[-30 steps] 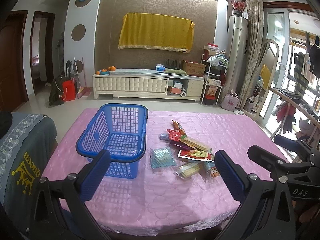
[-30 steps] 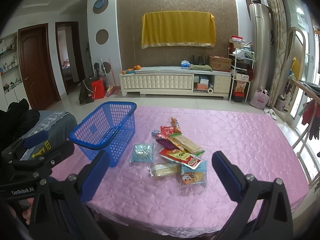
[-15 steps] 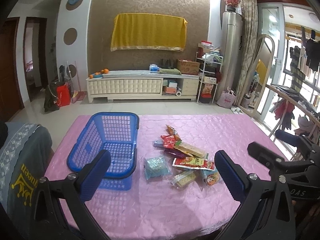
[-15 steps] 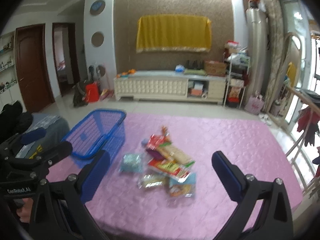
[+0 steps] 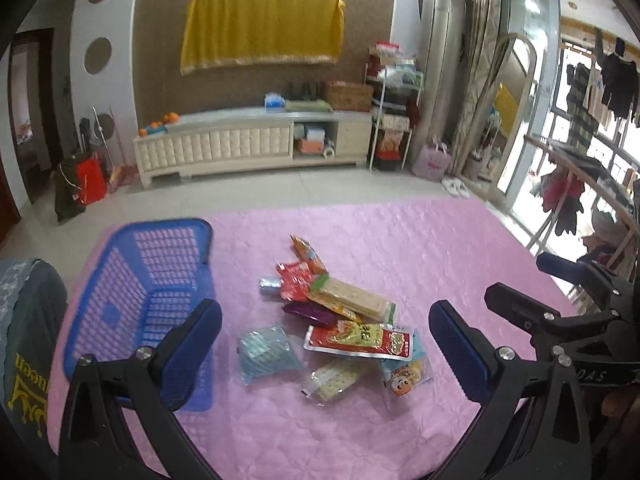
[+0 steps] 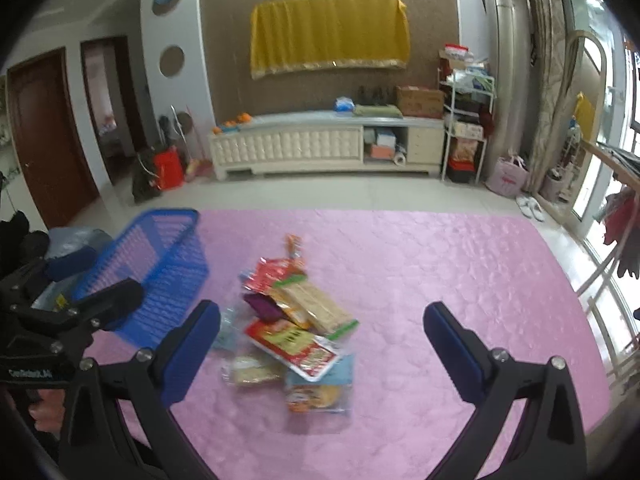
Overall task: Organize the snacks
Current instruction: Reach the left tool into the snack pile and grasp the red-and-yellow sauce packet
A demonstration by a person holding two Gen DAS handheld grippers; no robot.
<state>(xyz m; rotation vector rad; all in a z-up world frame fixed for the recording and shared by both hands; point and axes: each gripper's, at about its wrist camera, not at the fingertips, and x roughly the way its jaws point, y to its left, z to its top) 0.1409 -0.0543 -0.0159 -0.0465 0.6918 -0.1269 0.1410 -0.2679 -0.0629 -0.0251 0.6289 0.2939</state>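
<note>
A loose heap of crinkly foil and clear plastic snack packets (image 5: pixel 340 320) is lying mid-way across the pink quilted surface (image 5: pixel 420 248), not yet sorted. Just left of it, the blue perforated plastic basket (image 5: pixel 148 280) is sitting empty, so nothing appears done. The left gripper (image 5: pixel 326 350) and right gripper (image 6: pixel 322 346) are hovering above the near edge, both spread wide, holding nothing.

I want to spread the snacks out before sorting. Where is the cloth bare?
Bare pink cloth runs from the snack pile to the right edge, and along the far edge. It is crowded between the pile and the blue basket on the left.
</note>
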